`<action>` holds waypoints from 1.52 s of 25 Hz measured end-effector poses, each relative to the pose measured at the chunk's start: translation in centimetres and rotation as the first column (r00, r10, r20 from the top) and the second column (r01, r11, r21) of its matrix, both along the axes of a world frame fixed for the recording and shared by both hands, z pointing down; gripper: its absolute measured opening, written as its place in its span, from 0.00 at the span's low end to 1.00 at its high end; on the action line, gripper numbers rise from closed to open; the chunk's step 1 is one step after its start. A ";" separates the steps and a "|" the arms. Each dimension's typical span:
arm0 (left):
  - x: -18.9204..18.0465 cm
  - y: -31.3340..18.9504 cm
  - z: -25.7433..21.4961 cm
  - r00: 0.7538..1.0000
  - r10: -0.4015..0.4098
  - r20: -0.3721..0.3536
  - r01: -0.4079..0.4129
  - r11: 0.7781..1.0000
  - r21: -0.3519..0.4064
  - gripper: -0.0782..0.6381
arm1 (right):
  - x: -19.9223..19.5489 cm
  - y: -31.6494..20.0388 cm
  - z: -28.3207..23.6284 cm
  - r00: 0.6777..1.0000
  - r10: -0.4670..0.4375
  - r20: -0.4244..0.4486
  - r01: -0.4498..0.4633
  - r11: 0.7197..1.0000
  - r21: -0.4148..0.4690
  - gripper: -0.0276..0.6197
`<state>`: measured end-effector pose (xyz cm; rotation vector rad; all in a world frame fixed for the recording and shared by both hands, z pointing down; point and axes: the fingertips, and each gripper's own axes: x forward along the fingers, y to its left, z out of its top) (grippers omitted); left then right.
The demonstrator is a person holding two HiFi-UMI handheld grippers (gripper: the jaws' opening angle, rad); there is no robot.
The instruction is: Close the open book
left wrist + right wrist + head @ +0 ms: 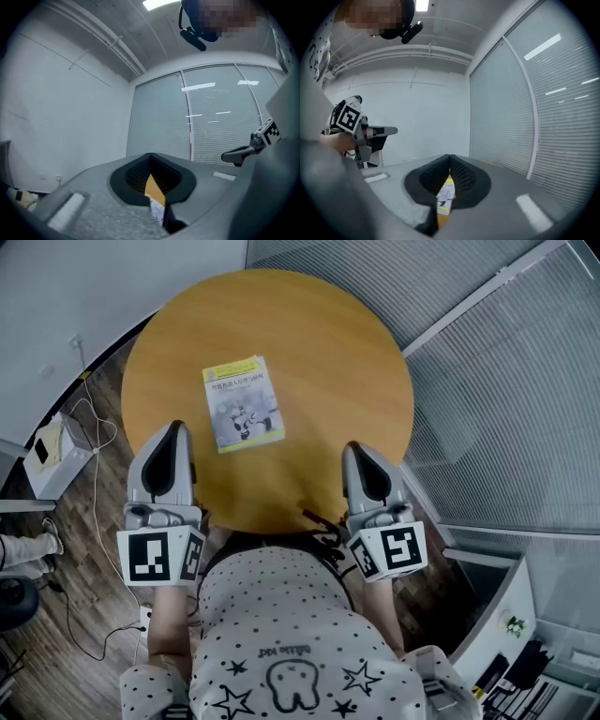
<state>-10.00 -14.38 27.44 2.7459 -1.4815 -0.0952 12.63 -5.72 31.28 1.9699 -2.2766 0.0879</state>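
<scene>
Head view: book [243, 403] lay closed, cover up, on table [356, 352]; left gripper [172, 430] and right gripper [357, 450] apart from it at near edge | left gripper view: jaws pressed together, empty | right gripper view: same | step: closing looked done; next: probably nothing, 0 contact needed.

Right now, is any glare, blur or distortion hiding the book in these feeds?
Head view: evenly lit and sharp, the book lies plain on the round table, no glare. Left gripper view: heavy fisheye bend, dark corners, foreground soft. Right gripper view: same bend, ceiling lamp blown out, only a sliver of book shows.
</scene>
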 end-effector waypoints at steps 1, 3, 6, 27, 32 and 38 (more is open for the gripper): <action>-0.2 0.3 0.2 1.000 -0.005 0.002 0.005 1.000 -0.004 0.12 | 0.0 0.2 -0.1 1.000 -0.001 0.000 0.001 1.000 0.004 0.05; -0.5 0.9 0.5 1.000 -0.018 0.002 0.018 1.000 -0.014 0.12 | 0.3 0.6 -0.4 1.000 -0.002 -0.002 0.002 1.000 0.014 0.05; -0.7 2.1 0.7 0.999 -0.036 -0.002 0.036 0.999 -0.024 0.12 | 0.7 1.2 -0.8 1.000 -0.008 0.005 0.008 1.000 0.027 0.05; 7.7 11.3 3.6 0.998 -0.054 0.024 0.056 0.995 -0.081 0.12 | 9.3 9.2 0.0 0.999 -0.038 -0.021 0.038 0.999 -0.016 0.05; 9.3 11.8 4.0 0.998 -0.054 0.041 0.057 0.995 -0.083 0.12 | 10.3 9.7 0.9 0.999 -0.041 -0.016 0.041 0.999 -0.026 0.05; 10.6 11.3 3.6 0.997 -0.058 0.043 0.061 0.995 -0.074 0.12 | 11.2 9.1 0.9 0.998 -0.054 -0.015 0.054 0.998 -0.016 0.05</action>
